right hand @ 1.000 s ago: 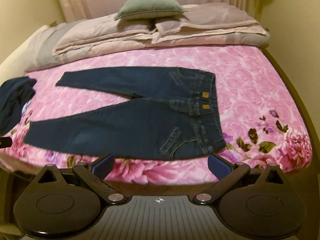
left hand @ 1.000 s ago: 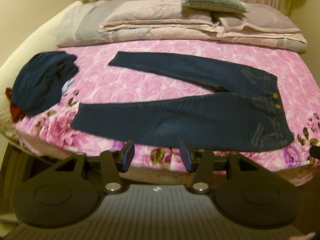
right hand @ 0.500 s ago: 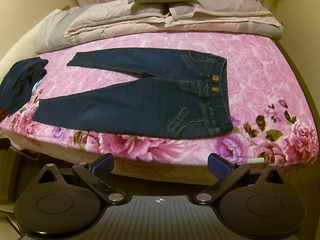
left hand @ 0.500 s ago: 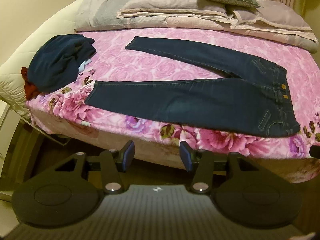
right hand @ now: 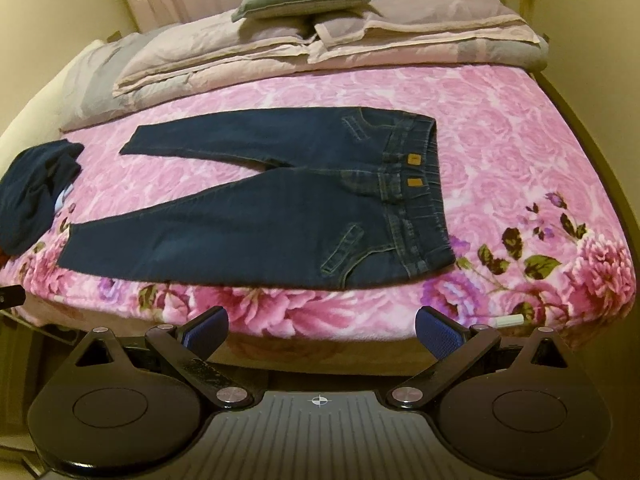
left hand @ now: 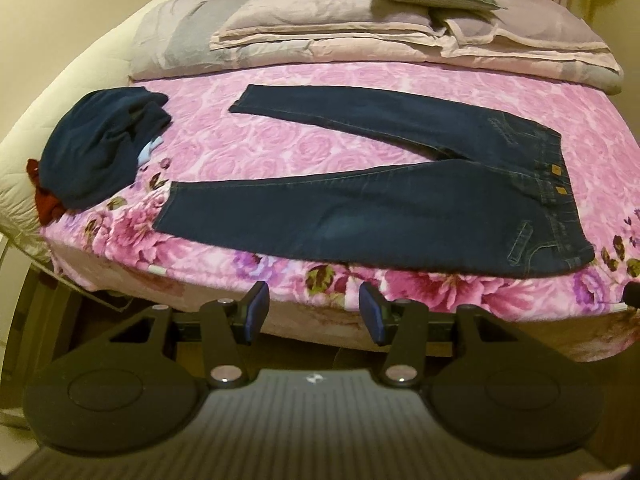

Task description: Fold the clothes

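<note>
The left gripper [left hand: 311,307] and the right gripper [right hand: 322,325] both hang empty with fingers apart, just short of the bed's [right hand: 520,152] near edge. Beyond them the dark jeans [right hand: 256,216] lie flat on the pink floral cover, legs splayed leftward, waistband right. A dark blue garment [left hand: 100,148] sits bunched at the left.

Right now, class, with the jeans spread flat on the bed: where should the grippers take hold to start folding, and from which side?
Grip the jeans along the near leg: right gripper at the waistband corner, left gripper at the near hem. Approach from the near bed edge; both points lie flat beside it.
</note>
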{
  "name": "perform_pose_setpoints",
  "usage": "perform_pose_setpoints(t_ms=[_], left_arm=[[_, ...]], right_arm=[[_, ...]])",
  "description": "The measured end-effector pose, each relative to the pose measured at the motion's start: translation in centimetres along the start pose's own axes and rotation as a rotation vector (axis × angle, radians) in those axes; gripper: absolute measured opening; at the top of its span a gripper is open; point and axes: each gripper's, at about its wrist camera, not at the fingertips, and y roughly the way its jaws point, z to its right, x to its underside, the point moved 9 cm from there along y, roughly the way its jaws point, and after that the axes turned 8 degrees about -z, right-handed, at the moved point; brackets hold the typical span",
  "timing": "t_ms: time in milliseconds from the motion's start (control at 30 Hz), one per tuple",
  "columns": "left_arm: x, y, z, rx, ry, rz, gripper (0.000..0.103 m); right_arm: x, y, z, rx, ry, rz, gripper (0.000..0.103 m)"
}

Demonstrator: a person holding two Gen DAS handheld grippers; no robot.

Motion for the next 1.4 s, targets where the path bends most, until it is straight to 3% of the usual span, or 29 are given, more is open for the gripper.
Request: perform_pose_setpoints(t_ms=[233,400,700,967,1233,1400], left_arm=[[-3.6,2.5,0.3,0.032,0.028,-0.003,0.047],[-8.1,5.7,-0.6,0.075,0.058,0.003,0.051],[-21.0,13.3,-4.8,0.171,0.167,0.05,0.051],[-31.6,21.6,-4.1,0.22,0.363,0.105,0.051],[-37.5,32.9,-1.3,0.346,0.529,0.051,0.05],[-40.3,39.3,1.4,0.394,0.664,0.041,0.047]], right_arm=[[-2.8,1.8,0.7,0.032,0.05,-0.015,0.102],[-5.5,4.3,0.6,0.047,0.087,-0.032,0.102],[-15.1,9.8,0.8,0.076,0.169,0.007,0.102],[-24.2,15.4,1.4,0.116,0.211,0.111,0.102],[-29.8,25.7,1.7,0.114,0.042,0.02,0.102],[-33.9,32.6,-1.4,0.078,-0.164,-0.029,0.102]])
